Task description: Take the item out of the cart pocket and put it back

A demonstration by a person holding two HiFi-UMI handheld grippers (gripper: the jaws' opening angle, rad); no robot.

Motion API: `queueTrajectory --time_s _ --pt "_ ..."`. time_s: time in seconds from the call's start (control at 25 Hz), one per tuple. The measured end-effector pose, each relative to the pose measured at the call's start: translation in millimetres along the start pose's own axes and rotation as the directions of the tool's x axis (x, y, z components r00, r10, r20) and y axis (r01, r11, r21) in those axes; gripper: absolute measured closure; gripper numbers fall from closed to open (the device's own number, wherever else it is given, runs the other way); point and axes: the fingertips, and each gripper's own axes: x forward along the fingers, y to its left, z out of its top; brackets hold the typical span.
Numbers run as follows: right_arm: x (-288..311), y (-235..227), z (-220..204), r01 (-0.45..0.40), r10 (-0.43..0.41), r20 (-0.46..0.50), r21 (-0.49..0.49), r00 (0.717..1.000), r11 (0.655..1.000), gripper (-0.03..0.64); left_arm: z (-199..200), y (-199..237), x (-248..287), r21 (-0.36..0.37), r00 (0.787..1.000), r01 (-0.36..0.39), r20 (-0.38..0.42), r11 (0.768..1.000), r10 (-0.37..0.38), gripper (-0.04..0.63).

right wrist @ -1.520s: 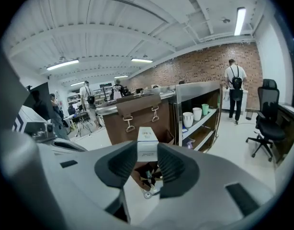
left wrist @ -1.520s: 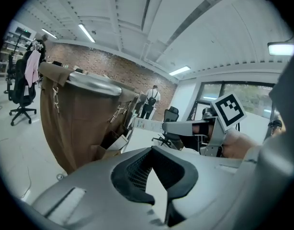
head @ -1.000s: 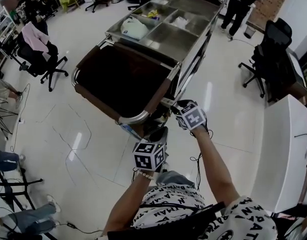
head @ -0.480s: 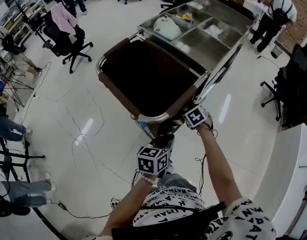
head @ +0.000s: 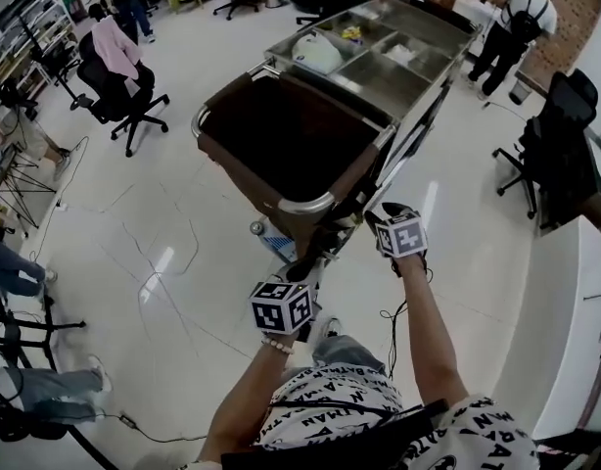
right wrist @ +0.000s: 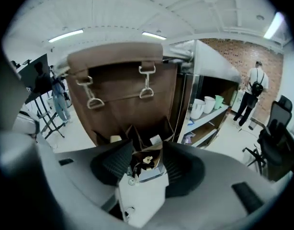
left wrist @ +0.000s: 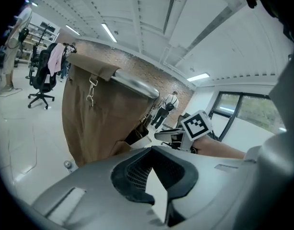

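The right gripper (right wrist: pixel 143 151) points down at the near end of the stainless steel cart (head: pixel 418 94), under the right corner of the large brown fabric bag (head: pixel 281 130) hung on its frame. Its jaws have just been opening and stand wide. Between them is the small white carton with a brown-and-gold printed top (right wrist: pixel 141 195). The pads seem not to press on its sides, though the view is too close to be sure. The carton lies close before the row of brown fabric pockets (right wrist: pixel 132 134) at the foot of the bag, outside them. The left gripper (left wrist: pixel 152 150) hangs nearer and to the left, apart from the cart and over the pale glossy floor (head: pixel 163 213). Its jaws are closed tip to tip with nothing in them.
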Motion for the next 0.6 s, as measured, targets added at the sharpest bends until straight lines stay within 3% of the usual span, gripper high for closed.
queueTrajectory --time_s 0.16,0.32,0.44,0.6 --pt "-66 44 -14 -0.014 0.009 0.091 0.056 0.996 0.998 0.420 -14 -6 -26 0.031 0.999 0.051 -0.009 0.998 -0.051 0.592" --pt "-134 115 -34 -0.084 0.050 0.224 0.145 0.973 0.986 0.614 -35 -15 -62 0.060 0.997 0.080 -0.029 0.995 -0.078 0.592" --pt "-168 162 -56 -0.119 0.069 0.254 0.186 0.965 0.975 0.617 -49 -24 -85 0.083 0.994 0.103 -0.037 0.991 -0.101 0.592" --pt "-195 209 -91 -0.117 0.069 0.223 0.207 0.972 0.971 0.617 -78 -36 -116 0.118 0.992 0.116 -0.069 0.986 -0.108 0.592"
